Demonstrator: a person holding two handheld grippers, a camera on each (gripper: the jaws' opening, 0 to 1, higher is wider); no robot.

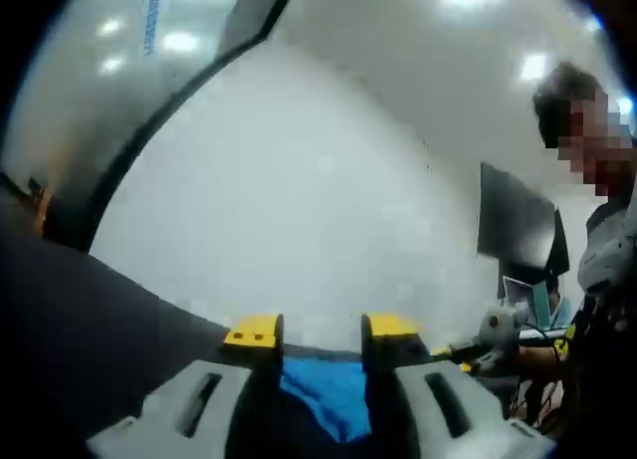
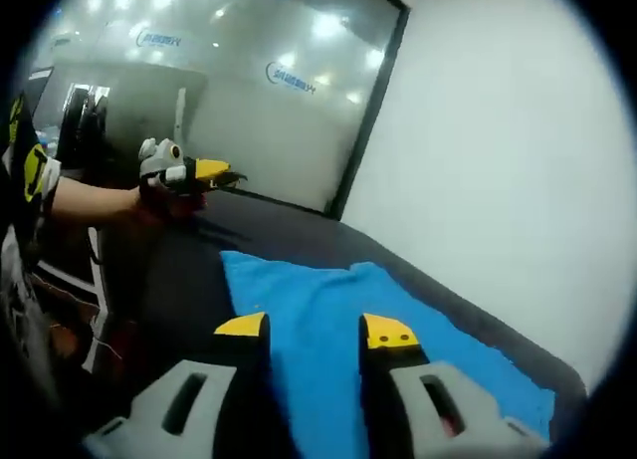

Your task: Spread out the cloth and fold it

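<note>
Lying spread on the dark worktop [image 2: 299, 242], the blue cloth [image 2: 328, 305] reaches from a near corner beside the right gripper [image 2: 315, 330] out to a far corner at the worktop's edge by the white wall [image 2: 518, 160]. Right gripper view: both yellow-tipped jaws stand apart above the cloth with nothing between them, so the right gripper is released; whether the tips touch the fabric I cannot tell. Left gripper [image 2: 214, 170] appears here at upper left, held in a hand [image 2: 164, 202], raised above the worktop's far end and well apart from the cloth; a glass partition [image 2: 249, 91] with reflected ceiling lights is behind it.

Left gripper view: left gripper [image 1: 320, 332] jaws are parted, released, and a patch of blue cloth [image 1: 333, 394] shows low between them, not pinched. Camera tilted upward toward the white wall [image 1: 299, 200]. A person [image 1: 602, 250] stands at right, with a dark monitor [image 1: 513, 220] beyond.
</note>
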